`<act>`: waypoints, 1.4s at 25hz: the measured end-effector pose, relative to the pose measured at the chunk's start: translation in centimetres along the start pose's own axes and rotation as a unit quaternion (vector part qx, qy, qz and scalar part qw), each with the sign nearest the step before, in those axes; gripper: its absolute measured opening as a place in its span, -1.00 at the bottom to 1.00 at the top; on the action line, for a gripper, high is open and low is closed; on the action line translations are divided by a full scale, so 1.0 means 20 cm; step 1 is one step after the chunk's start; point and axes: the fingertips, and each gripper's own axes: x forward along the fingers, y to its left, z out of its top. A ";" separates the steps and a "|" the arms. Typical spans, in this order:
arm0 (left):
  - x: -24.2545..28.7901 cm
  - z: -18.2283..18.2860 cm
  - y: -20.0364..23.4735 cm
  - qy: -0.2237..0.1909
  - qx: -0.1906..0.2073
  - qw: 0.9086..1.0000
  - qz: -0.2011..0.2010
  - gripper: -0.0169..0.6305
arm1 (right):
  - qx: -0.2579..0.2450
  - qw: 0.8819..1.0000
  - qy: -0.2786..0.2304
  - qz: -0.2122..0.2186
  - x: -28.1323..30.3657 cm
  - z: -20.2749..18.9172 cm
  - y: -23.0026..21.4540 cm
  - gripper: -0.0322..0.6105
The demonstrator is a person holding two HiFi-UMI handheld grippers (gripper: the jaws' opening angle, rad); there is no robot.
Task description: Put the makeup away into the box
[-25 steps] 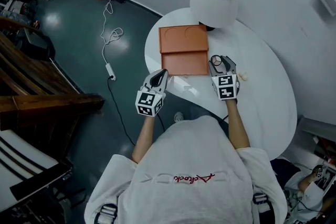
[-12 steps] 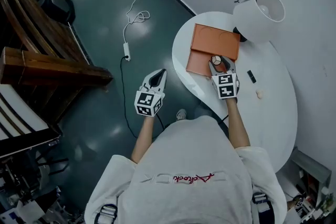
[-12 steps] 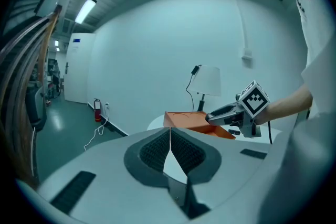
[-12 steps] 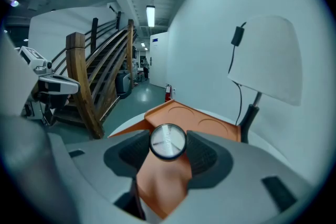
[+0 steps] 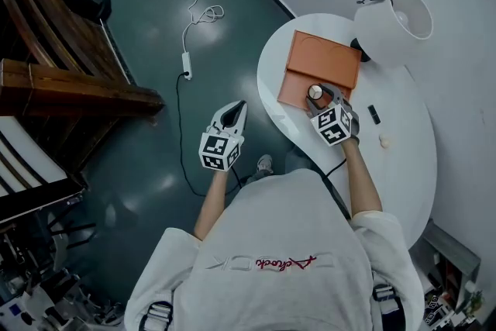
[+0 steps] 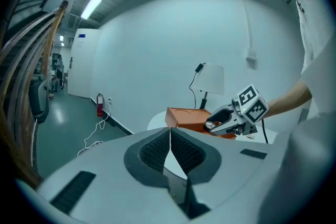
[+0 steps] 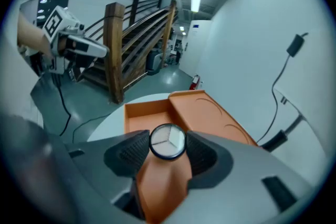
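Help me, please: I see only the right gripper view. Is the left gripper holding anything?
Observer: No. The left gripper is shut and empty.
Operator: Over what does it hang?
Observer: Over the floor, beside the table, as the head view shows.
Operator: Is any makeup left on the table?
Observer: Two small things, one black and one pale, lie right of the right gripper, which holds the compact, outside the box.
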 end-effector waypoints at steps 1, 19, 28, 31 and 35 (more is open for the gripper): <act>0.01 0.00 0.00 0.001 -0.001 1.000 -0.001 -0.90 | -0.028 1.000 0.010 0.010 0.01 -0.02 0.02 -0.17; 0.00 -0.05 0.03 0.009 -0.013 1.000 0.013 -0.90 | -0.219 0.966 0.084 0.106 0.18 -0.17 0.10 -0.17; 0.02 -0.06 0.03 0.013 -0.016 1.000 0.017 -0.90 | -0.177 0.972 0.102 0.115 0.24 -0.23 0.10 -0.17; 0.03 -0.07 0.03 0.015 -0.018 1.000 0.019 -0.90 | -0.165 0.973 0.110 0.120 0.26 -0.25 0.09 -0.17; 0.05 -0.08 0.02 0.015 -0.020 1.000 0.019 -0.90 | -0.135 0.977 0.105 0.129 0.27 -0.27 0.07 -0.17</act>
